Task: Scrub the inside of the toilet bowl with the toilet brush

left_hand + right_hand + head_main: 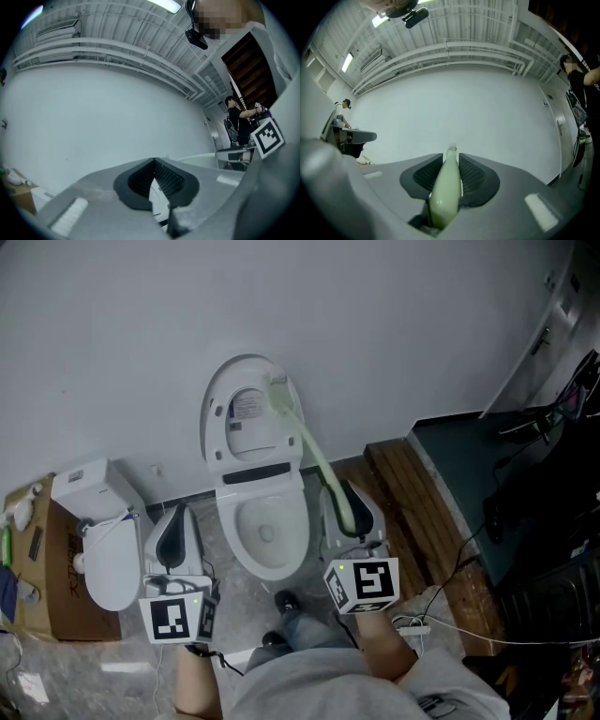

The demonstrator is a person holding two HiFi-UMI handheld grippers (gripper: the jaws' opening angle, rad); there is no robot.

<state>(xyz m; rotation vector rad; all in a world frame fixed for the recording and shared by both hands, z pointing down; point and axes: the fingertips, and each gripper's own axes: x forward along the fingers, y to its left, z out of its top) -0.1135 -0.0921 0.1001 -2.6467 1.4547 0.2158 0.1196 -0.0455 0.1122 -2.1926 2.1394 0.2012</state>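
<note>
Our right gripper (451, 161) is clamped on the toilet brush (444, 192). Both ribbed pads press the thick lower end of its pale green handle. From there the handle runs up and away, curving slightly. The brush head (278, 392) sits high, in front of the upper right edge of the raised lid (220, 381) and above the toilet bowl (232, 538), not in it.

Our left gripper (153, 176) has its jaws together on nothing, and we hold it just off the bowl's left side.

We judge the brush to be light plastic. The shaft is smooth and fairly stiff and the bristles soft, so the weight is no trouble. The handle could twist or slide between the pads once we push against the porcelain. Holding the thick end gives reach, but a firm squeeze will be needed.

We cannot tell whether the head touches the lid. The bristles are too small to make out, and the right gripper view shows only the tip. The bottom of the bowl is dim, so any water there is hard to see. No brush holder is in view.
</note>
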